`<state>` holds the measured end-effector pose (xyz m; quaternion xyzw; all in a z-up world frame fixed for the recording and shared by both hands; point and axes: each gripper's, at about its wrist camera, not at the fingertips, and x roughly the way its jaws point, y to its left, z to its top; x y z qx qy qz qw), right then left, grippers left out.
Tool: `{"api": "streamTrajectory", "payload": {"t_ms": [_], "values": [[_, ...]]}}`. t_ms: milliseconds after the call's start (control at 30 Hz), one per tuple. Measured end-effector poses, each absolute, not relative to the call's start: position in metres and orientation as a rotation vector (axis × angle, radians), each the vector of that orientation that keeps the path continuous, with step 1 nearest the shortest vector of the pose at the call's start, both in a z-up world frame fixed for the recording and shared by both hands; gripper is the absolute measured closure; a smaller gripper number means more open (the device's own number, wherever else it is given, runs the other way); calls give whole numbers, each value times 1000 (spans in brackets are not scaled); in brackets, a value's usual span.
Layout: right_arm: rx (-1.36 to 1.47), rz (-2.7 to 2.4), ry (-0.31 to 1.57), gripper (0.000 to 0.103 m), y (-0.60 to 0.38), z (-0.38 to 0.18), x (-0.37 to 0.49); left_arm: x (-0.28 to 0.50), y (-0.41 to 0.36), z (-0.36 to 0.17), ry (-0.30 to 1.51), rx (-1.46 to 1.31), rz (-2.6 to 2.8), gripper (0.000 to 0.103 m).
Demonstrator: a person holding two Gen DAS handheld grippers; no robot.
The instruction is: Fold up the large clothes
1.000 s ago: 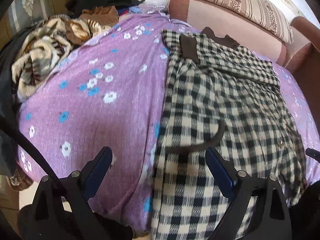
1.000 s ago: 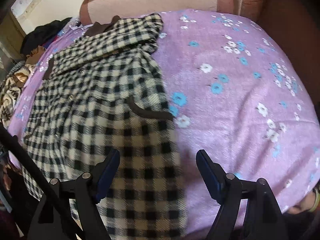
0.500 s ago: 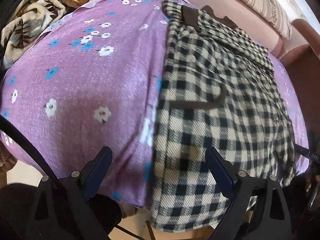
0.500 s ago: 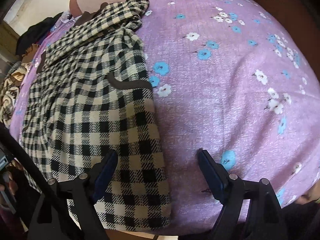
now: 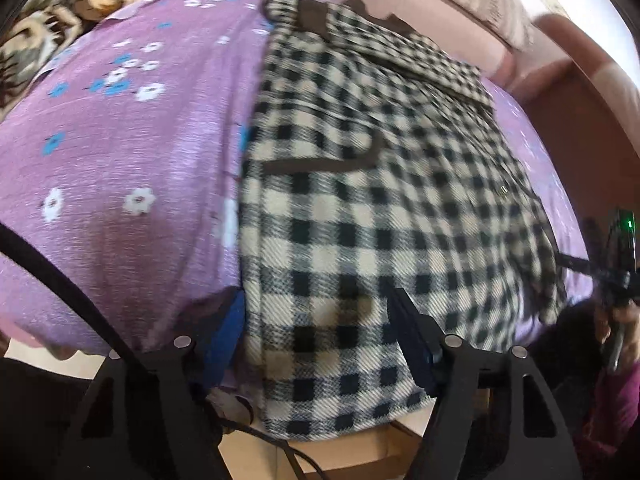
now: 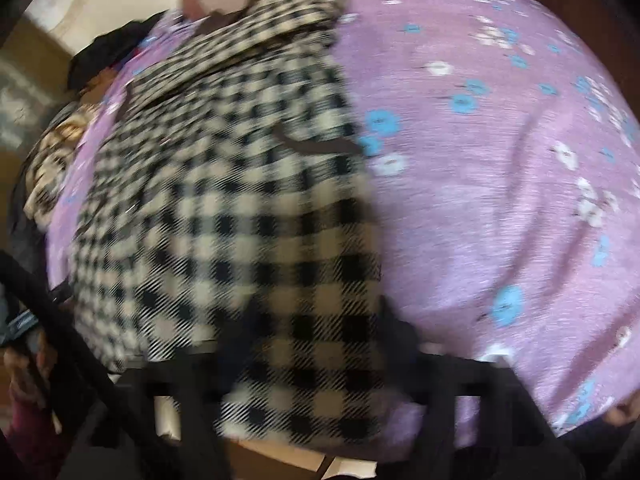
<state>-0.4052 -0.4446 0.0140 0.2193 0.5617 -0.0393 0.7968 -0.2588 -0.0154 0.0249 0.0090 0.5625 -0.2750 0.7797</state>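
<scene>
A black-and-cream checked coat [image 5: 360, 200] lies flat on the purple flowered sheet [image 5: 120, 140], its hem hanging over the bed's near edge. My left gripper [image 5: 320, 332] straddles the coat's lower left corner. Its jaws are closing with the hem between them, and the cloth there still lies flat. In the blurred right wrist view the coat [image 6: 240, 220] fills the left half. My right gripper [image 6: 320, 344] straddles its lower right corner, jaws closing with the cloth between them. The right gripper [image 5: 616, 264], held in a hand, also shows at the left wrist view's far right.
A heap of other clothes [image 5: 40, 40] lies at the sheet's far left. A pink padded back [image 5: 400, 0] with a striped cushion [image 5: 500, 8] borders the far side. Bare floor [image 5: 360, 448] and a black cable [image 5: 288, 452] show below the bed's edge.
Both grippers have tipped downward and come closer to the coat's hem at the bed's near edge. Both pairs of jaws have narrowed around the hem corners.
</scene>
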Motion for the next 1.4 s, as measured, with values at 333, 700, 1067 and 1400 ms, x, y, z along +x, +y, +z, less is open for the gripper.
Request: {"api": "streamTrajectory", "payload": {"t_ms": [333, 700, 1067, 1400], "values": [[521, -73, 1193, 37, -444, 11, -409, -258, -14, 23, 1237, -14, -605, 32], [459, -13, 1229, 51, -429, 4, -401, -263, -24, 22, 1236, -10, -642, 32], [421, 69, 1196, 81, -407, 6, -392, -265, -30, 27, 1217, 72, -655, 68], [476, 125, 1156, 84, -411, 17, -395, -266, -38, 34, 1214, 102, -689, 65]]}}
